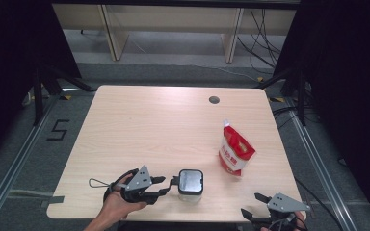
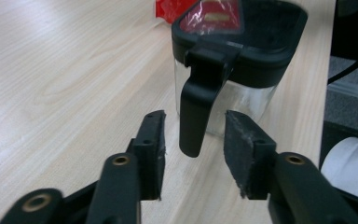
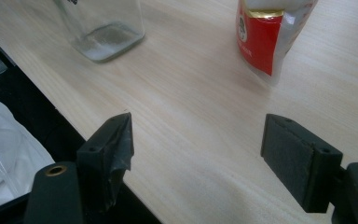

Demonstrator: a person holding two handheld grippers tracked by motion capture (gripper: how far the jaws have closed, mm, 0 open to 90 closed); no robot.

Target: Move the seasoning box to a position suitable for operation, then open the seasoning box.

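Note:
A clear jar (image 1: 191,183) with a black lid stands near the table's front edge. From the lid a black handle (image 2: 193,112) hangs down the jar's (image 2: 223,93) side. My left gripper (image 1: 169,185) is just left of the jar, held in a hand. It is open (image 2: 193,149), one jaw on each side of the handle's tip, with gaps on both sides. A red and white pouch (image 1: 235,151) stands to the jar's right. My right gripper (image 1: 251,204) hovers at the front right edge, wide open (image 3: 198,149) and holding nothing. Beyond it are the jar's base (image 3: 105,32) and the pouch (image 3: 265,37).
The light wooden table (image 1: 149,125) has a round cable hole (image 1: 214,100) at the back right. White cloth (image 3: 0,154) shows below the table's front edge. Dark floor, rails and cables surround the table.

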